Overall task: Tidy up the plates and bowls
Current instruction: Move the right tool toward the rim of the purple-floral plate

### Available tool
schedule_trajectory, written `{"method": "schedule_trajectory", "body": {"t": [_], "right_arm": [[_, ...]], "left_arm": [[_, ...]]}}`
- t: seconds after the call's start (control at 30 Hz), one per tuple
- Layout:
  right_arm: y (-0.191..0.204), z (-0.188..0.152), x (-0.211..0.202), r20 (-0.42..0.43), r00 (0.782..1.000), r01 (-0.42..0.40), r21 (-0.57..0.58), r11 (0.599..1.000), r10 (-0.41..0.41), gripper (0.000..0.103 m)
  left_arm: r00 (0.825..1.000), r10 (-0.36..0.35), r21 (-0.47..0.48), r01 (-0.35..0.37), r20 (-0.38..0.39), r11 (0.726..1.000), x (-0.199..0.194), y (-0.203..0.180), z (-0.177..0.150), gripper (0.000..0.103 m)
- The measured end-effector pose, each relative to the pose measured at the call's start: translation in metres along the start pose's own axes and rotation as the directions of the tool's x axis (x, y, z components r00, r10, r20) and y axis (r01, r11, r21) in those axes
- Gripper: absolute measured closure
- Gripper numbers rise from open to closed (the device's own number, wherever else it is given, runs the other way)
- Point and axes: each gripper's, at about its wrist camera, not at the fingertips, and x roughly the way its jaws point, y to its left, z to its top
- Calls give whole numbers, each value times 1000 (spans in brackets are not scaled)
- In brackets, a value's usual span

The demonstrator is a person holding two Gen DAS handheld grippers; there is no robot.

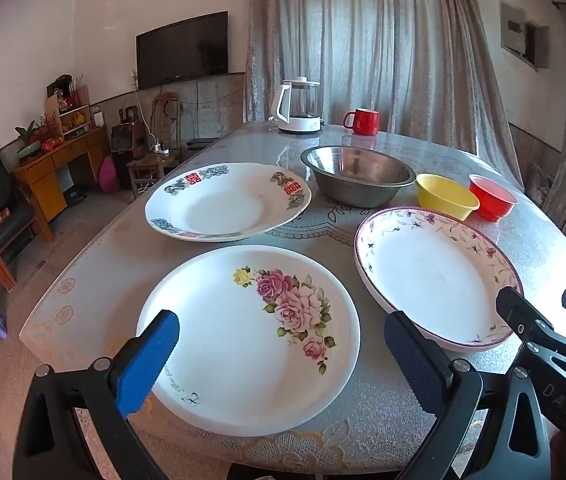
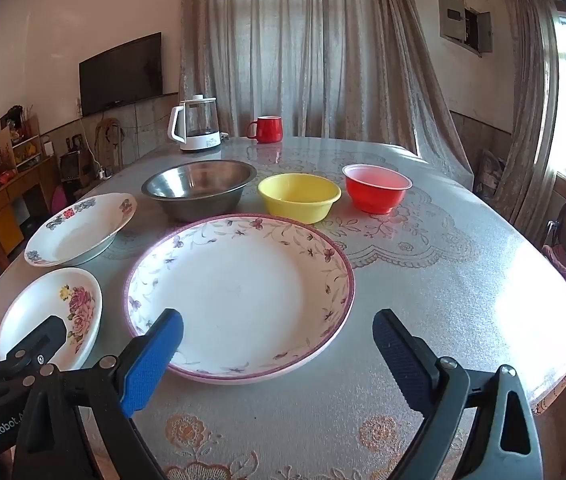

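- The left gripper (image 1: 281, 354) hung over the near edge of the table (image 1: 383, 408) with its jaws spread wide and nothing between them; the rose plate (image 1: 219, 344) lay just beyond and below its blue pads.
- The right gripper (image 2: 277, 346) was likewise wide open and empty, poised over the near rim of the purple-rimmed plate (image 2: 243, 292).
- The rose plate sat close to the table's near-left edge; the plate with red characters (image 1: 223, 204) lay behind it, near the left edge.
- Behind the plates stood a row: steel bowl (image 2: 199, 188), yellow bowl (image 2: 299, 196), red bowl (image 2: 377, 192), each apart from its neighbour.
- A broad bare stretch of tablecloth lay to the right of the purple-rimmed plate, out to the table's right edge.
- A kettle (image 2: 197, 128) and red mug (image 2: 267, 129) stood at the far edge, well apart from the dishes.
- In the left wrist view, the right gripper's black frame covered the purple-rimmed plate's near-right rim.
- In the right wrist view, the left gripper hid the rose plate's near part.
- Glare washed out the window at right.
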Motion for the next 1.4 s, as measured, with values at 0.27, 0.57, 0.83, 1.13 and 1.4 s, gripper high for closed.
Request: {"method": "schedule_trajectory", "body": {"t": [0.27,0.57,0.83,1.13,1.4], "right_arm": [[0,1,-3,3,1000,-9,-1,1000,9,6],[-2,3,-6,2,1000,-14,0,1000,14,6],[-3,4,-8,5,1000,-18,-1,1000,18,6],[-3,3,-11,5,1000,-23,-5,1000,23,6],[-8,5,-13,9,1000,-15,13,1000,15,6]], "left_arm": [[1000,0,-2,0,2,1000,-2,0,1,0],[1000,1,2,-1,11,1000,-6,-1,2,0],[1000,-2,6,2,19,1000,-10,-1,2,0],[999,-18,7,18,27,1000,-14,-1,3,0],[999,-29,3,29,31,1000,-17,0,3,0]]}}
